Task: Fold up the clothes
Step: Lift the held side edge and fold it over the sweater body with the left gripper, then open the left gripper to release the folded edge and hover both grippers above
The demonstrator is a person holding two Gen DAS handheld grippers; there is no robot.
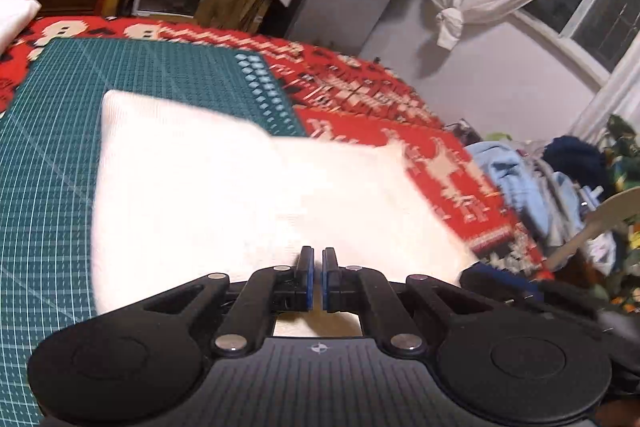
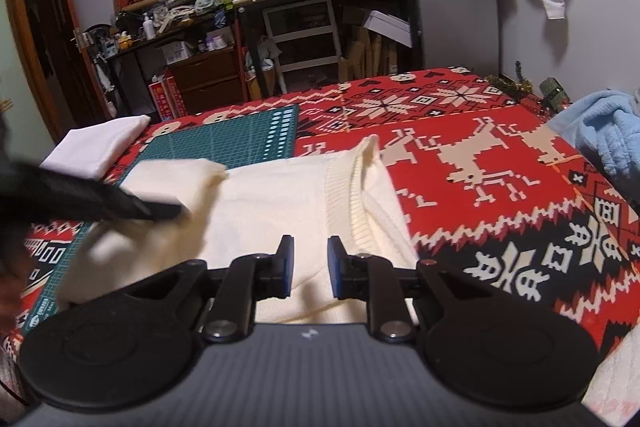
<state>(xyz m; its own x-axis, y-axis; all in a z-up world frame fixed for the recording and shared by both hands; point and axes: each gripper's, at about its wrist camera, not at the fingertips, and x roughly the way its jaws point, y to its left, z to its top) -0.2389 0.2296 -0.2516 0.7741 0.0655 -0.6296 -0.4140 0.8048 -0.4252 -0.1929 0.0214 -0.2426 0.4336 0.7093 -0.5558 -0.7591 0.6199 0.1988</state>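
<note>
Right wrist view puts the cream sweater (image 2: pixel 280 203) straight ahead of and partly beneath the right gripper (image 2: pixel 311 267), whose jaws stand apart with nothing between them, released above the knit; the sweater lies on the red blanket (image 2: pixel 500 187), its left part overlapping the green mat (image 2: pixel 240 139); its ribbed collar (image 2: pixel 348 199) sits just far and right of the right fingertips, opening toward the right, so I judge the garment's long axis to run left to right across the bed, neck end right, hem end left; the left gripper (image 2: pixel 160 213) shows here as a dark blur over the sweater's left part, where a layer already seems turned over; in the left wrist view the left gripper (image 1: pixel 318 267) has its 2 pads nearly together with only a thin gap, and the blur and glare hide whether cloth is pinched there, so I cannot tell; from that side the sweater (image 1: pixel 240 195) spreads ahead as a pale slab reaching right onto the blanket (image 1: pixel 400 107) off the mat (image 1: pixel 140 87); the right gripper is the nearer to the collar, the left the nearer to the hem side, so a fold along that axis would likely ask each to take its own end; a folded white cloth (image 2: pixel 96 147) lies far left, and a blue fleece (image 2: pixel 608 139) far right, both apart from the sweater.
</note>
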